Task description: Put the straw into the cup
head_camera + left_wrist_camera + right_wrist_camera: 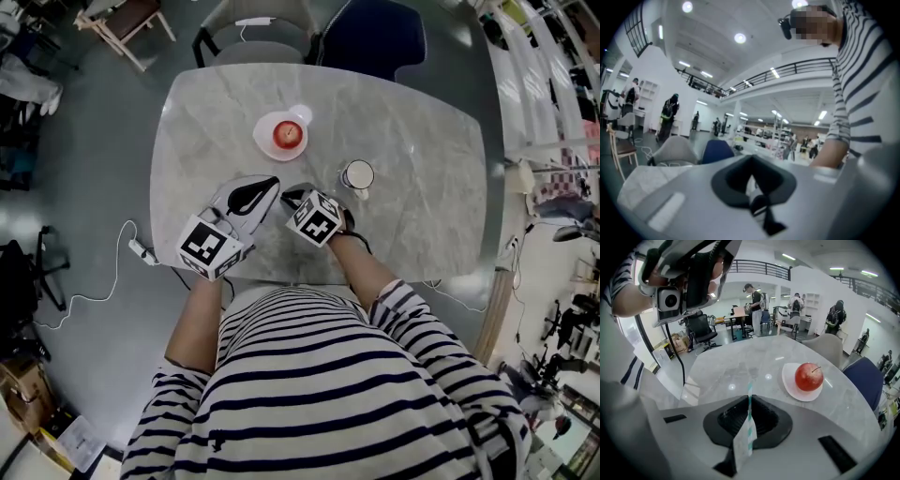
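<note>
the left gripper point(759, 206) points about level with its jaws drawn together, and a pale blurred bit where they meet cannot be made out. the right gripper point(740, 446), tilted down over the table point(422, 187), is clenched on the teal-striped straw point(749, 416) in its white wrapper. to the right, the cup point(357, 174) stands apart, its inside dark.
</note>
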